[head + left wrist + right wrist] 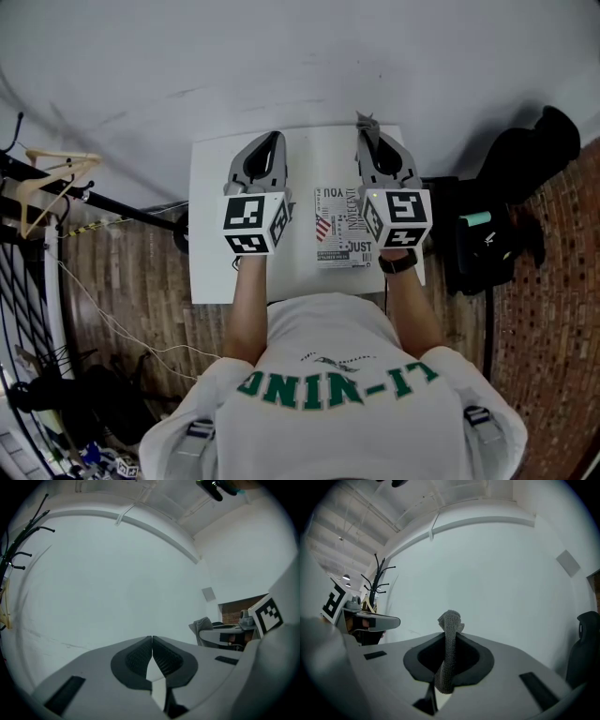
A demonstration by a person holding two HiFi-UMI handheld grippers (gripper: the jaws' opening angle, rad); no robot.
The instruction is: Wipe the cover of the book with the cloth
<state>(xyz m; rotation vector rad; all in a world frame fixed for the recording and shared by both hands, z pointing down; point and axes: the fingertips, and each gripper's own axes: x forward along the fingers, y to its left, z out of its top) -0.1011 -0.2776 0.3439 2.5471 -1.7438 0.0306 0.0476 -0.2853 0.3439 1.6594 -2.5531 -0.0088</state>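
**Head view.** A white rectangular worktop (211, 272) carries a flat white-covered book (339, 230) printed with black lettering and a small red-and-blue patch. The book lies between the 2 grippers, nearer the right one. Its right edge is hidden under the marker cube of the grey plastic right gripper (365, 131), so only part of the cover shows. A scrap of grey cloth (364, 119) pokes from that gripper's tips, too small here to read its texture. The grey plastic left gripper (275, 139) is held over the worktop's left half. The person's forearms and white shirt cover the worktop's near edge.

**Left gripper view.** The 2 jaws meet at the tips, the ribbed dark pads (137, 659) pressed together with nothing between them. Beyond them is pale wall. The other gripper is cut off at the right edge, the cloth a small grey tuft at its tip.

**Right gripper view.** The jaws are clamped on the cloth, a coarse knitted grey strip. It stands up past the tips and folds over at the top. A black branching coat stand (377, 581) shows at the left, and a black chair (586, 634) is cut off at the right edge.
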